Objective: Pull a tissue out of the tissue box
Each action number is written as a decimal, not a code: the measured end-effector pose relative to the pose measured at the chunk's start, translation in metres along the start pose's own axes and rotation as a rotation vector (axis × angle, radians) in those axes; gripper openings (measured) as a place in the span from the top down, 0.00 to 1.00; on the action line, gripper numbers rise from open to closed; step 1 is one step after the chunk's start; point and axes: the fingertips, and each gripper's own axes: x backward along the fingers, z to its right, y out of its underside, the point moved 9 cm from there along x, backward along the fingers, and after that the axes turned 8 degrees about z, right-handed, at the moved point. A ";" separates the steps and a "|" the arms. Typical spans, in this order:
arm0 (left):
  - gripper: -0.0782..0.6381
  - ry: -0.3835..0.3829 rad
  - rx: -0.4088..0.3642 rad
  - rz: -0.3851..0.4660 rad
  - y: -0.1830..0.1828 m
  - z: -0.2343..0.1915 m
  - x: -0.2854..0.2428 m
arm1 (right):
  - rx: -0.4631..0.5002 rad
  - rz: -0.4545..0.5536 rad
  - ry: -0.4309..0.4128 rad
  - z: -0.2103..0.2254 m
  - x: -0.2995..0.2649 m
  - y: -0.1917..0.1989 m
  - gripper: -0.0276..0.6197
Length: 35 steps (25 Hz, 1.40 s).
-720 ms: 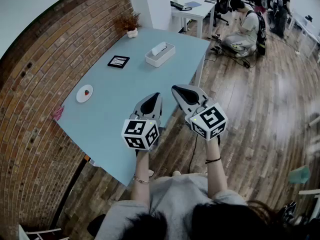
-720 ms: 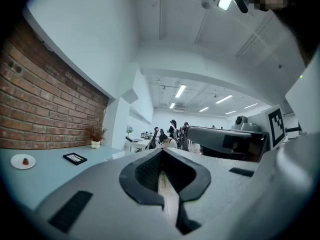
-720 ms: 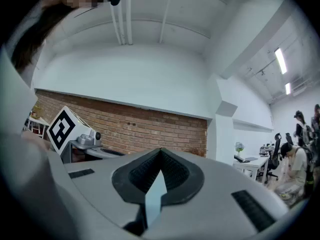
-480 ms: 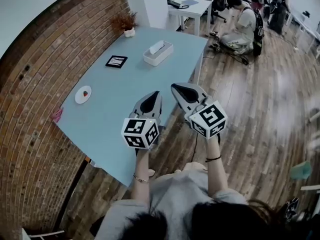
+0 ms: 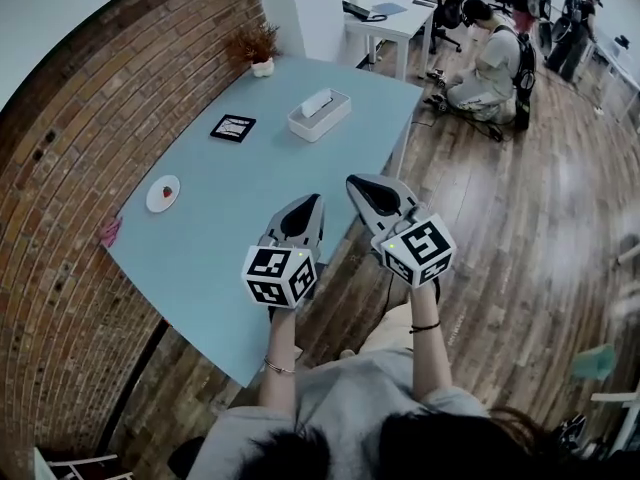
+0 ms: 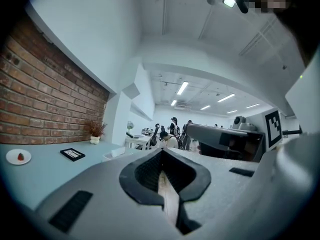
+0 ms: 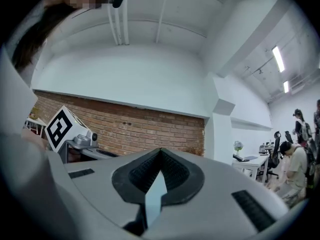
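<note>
The white tissue box (image 5: 319, 115) stands at the far end of the light blue table (image 5: 230, 228), with a tissue sticking up from its slot. It shows small and low in the left gripper view, the tissue box (image 6: 116, 153) lying far ahead of the jaws. My left gripper (image 5: 313, 199) hovers level over the table's near right edge, shut and empty. My right gripper (image 5: 351, 180) is beside it, just past the table's edge over the wooden floor, also shut and empty. Both are well short of the box.
A black framed card (image 5: 232, 127) lies left of the box. A white plate with a small red thing (image 5: 163, 193) sits near the brick wall, and a potted plant (image 5: 262, 48) at the far corner. A person crouches on the floor (image 5: 490, 63) beyond a white desk (image 5: 385, 18).
Both grippers stay shut and in much the same place side by side; the head view has shifted slightly.
</note>
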 end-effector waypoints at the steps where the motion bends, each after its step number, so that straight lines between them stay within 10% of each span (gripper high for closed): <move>1: 0.89 -0.007 0.001 -0.001 0.001 -0.002 -0.007 | -0.004 0.000 -0.006 0.008 -0.003 0.003 0.96; 35: 0.89 -0.366 0.068 0.002 0.033 -0.004 -0.285 | -0.182 -0.046 -0.408 0.313 -0.101 0.061 0.96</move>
